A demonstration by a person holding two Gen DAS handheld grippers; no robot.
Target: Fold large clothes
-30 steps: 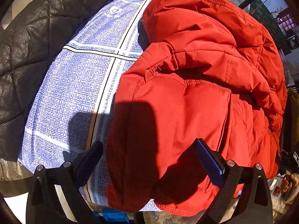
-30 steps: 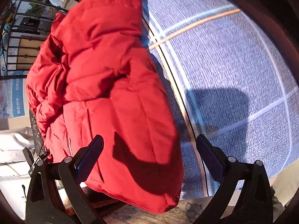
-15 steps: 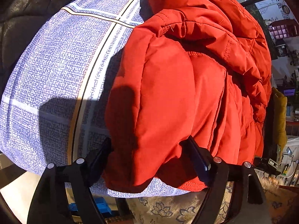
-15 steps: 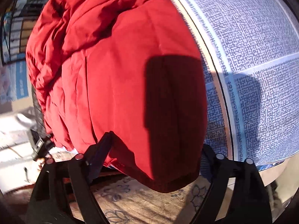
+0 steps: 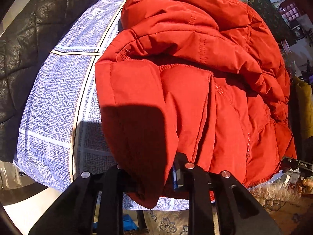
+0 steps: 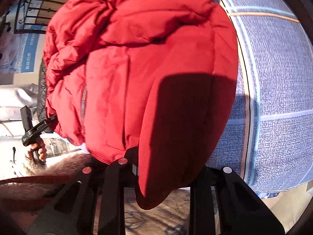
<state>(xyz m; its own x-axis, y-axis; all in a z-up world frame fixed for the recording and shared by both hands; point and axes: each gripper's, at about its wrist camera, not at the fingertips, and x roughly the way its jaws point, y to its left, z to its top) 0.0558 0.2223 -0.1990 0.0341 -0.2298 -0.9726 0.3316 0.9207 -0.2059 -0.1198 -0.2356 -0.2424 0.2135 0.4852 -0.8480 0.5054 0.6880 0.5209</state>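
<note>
A red puffer jacket [image 5: 195, 78] lies bunched on a blue checked cloth [image 5: 54, 107]. In the left wrist view my left gripper [image 5: 150, 168] is at the jacket's near left corner. Its jaws are closing, and the padded hem is pinched between them. The right wrist view shows the same jacket [image 6: 137, 68] with my right gripper [image 6: 166, 166] at its near right corner, jaws closing on the thick fabric. Both corners hang over the cloth's front edge. A hand [image 6: 39, 150] holds the other gripper at the jacket's far side.
Black quilted leather [image 5: 23, 49] borders the cloth on the left. A patterned rug [image 5: 166, 221] covers the floor below the front edge. A mustard garment [image 5: 305, 105] hangs at the right. An iron railing [image 6: 35, 5] stands behind the jacket; more checked cloth [image 6: 277, 98] lies to its right.
Both grippers went from wide open to nearly shut, coming in over the jacket's near corners and pinching the hem. Each view has shifted along the jacket's front edge.
</note>
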